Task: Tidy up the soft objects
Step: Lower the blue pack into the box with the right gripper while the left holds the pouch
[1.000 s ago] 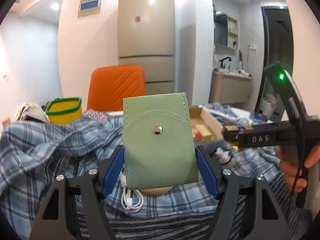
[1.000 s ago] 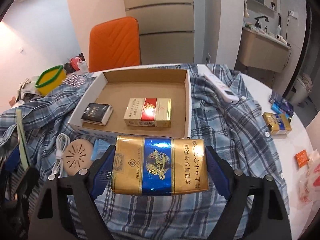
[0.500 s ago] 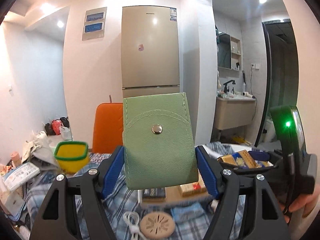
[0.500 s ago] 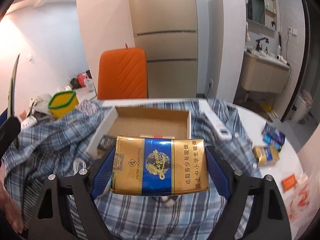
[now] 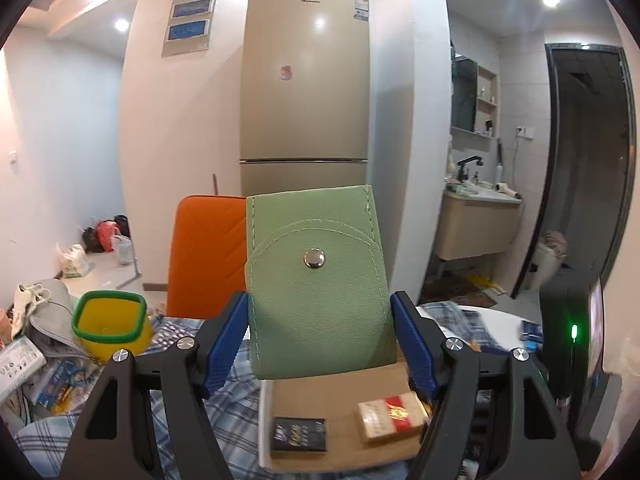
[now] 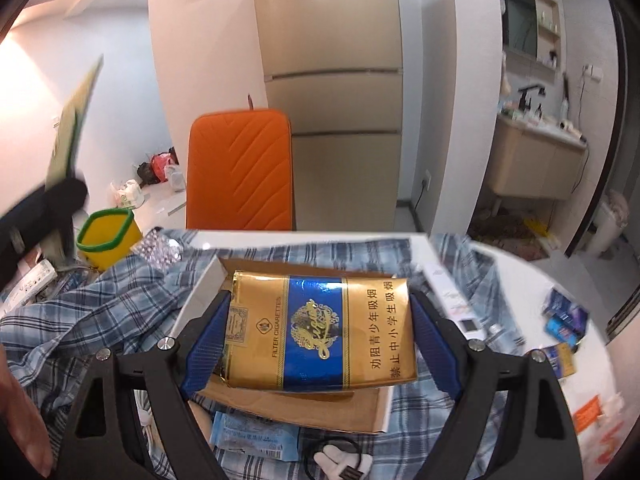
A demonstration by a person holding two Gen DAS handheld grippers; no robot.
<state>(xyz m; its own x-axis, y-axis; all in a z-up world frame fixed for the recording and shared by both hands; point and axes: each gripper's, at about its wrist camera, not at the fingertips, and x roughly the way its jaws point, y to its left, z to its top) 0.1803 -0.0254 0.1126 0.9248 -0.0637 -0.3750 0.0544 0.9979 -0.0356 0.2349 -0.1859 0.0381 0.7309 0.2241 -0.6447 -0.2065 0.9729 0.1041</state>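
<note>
Pouch (image 5: 318, 284), green, snap-buttoned, upright, clamped between left gripper (image 5: 319, 340) pads above cardboard box (image 5: 340, 400). Gold-and-blue cigarette pack (image 6: 320, 318) pinched crosswise in right gripper (image 6: 318, 344), over same box.

Pouch: we see a green leather snap pouch (image 5: 318, 286), upright, clamped.
Pack: our gold-and-blue soft cigarette pack (image 6: 320, 322), flat, clamped.

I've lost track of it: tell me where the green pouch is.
Left wrist view, centre: the green pouch sits clamped between the left gripper jaws, above the cardboard box.
</note>
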